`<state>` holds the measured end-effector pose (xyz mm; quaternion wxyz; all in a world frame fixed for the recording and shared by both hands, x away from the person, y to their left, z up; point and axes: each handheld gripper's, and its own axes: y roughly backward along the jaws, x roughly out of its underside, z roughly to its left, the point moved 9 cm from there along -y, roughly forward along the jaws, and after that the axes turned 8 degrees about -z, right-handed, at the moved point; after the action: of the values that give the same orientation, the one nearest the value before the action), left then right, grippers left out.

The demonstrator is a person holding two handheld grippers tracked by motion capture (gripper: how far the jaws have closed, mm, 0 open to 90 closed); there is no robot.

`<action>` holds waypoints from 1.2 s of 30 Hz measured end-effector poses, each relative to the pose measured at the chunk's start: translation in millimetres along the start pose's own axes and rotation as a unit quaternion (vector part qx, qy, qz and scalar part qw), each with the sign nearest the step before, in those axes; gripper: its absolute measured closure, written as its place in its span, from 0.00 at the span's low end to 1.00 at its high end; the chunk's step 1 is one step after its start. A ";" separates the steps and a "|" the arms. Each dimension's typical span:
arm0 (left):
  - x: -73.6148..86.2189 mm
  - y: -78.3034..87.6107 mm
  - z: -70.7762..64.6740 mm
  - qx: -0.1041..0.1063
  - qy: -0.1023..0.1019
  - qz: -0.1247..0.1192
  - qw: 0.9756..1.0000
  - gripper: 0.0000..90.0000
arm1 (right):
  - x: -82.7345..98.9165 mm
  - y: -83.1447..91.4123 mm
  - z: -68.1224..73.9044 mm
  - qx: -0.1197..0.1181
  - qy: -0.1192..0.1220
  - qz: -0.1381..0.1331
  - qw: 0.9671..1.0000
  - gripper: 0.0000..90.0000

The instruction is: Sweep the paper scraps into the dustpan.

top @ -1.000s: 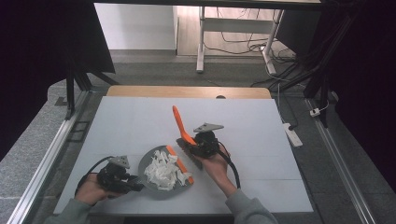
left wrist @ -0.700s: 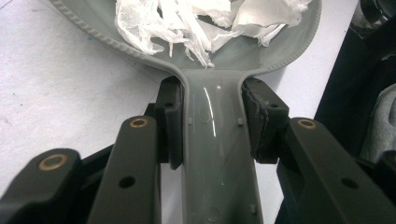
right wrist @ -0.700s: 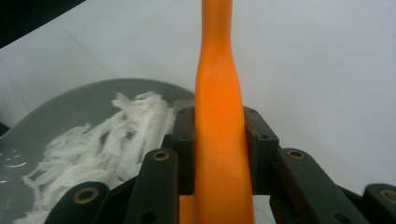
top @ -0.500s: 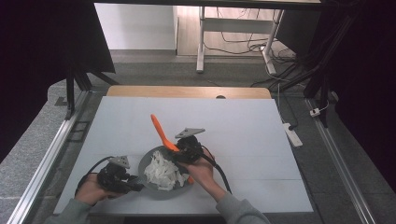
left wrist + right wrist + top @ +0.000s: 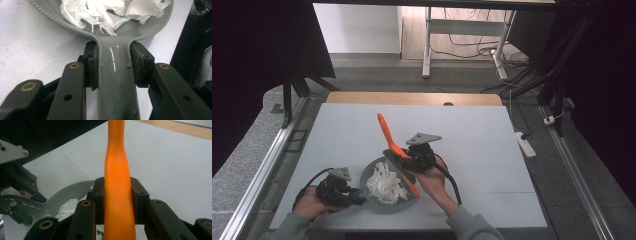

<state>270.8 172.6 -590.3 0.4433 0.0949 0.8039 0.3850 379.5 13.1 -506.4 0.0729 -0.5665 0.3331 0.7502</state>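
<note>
A grey dustpan (image 5: 371, 176) lies on the white table near its front edge, with a heap of torn white paper (image 5: 386, 184) in it. My left gripper (image 5: 356, 198) is shut on the pan's handle (image 5: 116, 82), pads pressing both its sides, and the paper (image 5: 112, 12) lies just beyond. My right gripper (image 5: 406, 161) is shut on an orange long-handled tool (image 5: 387, 132). The tool's handle points up and away to the left, and its lower end reaches over the pan's right rim. In the right gripper view the orange handle (image 5: 117, 170) stands between the pads, with the dustpan (image 5: 62, 197) and the left gripper (image 5: 22, 187) to the left.
The white table top (image 5: 492, 130) stretches bare behind and to the right of the hands, with a wooden strip (image 5: 412, 98) at its far edge. A white power strip (image 5: 523, 144) lies on the floor at the right. Metal rails run along both sides of the table.
My right gripper carried the orange tool leftwards over the pan, then a little back up and right. The left gripper and the dustpan stayed put.
</note>
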 end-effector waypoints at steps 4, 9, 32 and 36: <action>0.8 -1.0 -0.3 -0.001 0.001 -0.006 1.000 0.68 | -2.9 6.9 -7.0 0.005 -0.006 -0.006 1.000 0.77; 0.8 -1.4 -1.3 0.002 -0.001 -0.013 1.000 0.68 | -4.7 13.6 -13.3 0.010 -0.009 -0.013 1.000 0.77; -7.3 6.1 6.8 -0.027 0.024 -0.062 0.997 0.68 | -6.5 47.1 -39.7 0.012 -0.008 -0.041 0.999 0.77; -9.6 8.2 8.8 -0.035 0.031 -0.074 0.996 0.68 | -5.3 57.1 -44.9 0.010 -0.005 -0.045 0.999 0.77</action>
<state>281.8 178.2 -581.1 0.4485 0.0069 0.8081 0.3819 389.6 -55.4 -483.9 0.1138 -0.5761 0.3147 0.7457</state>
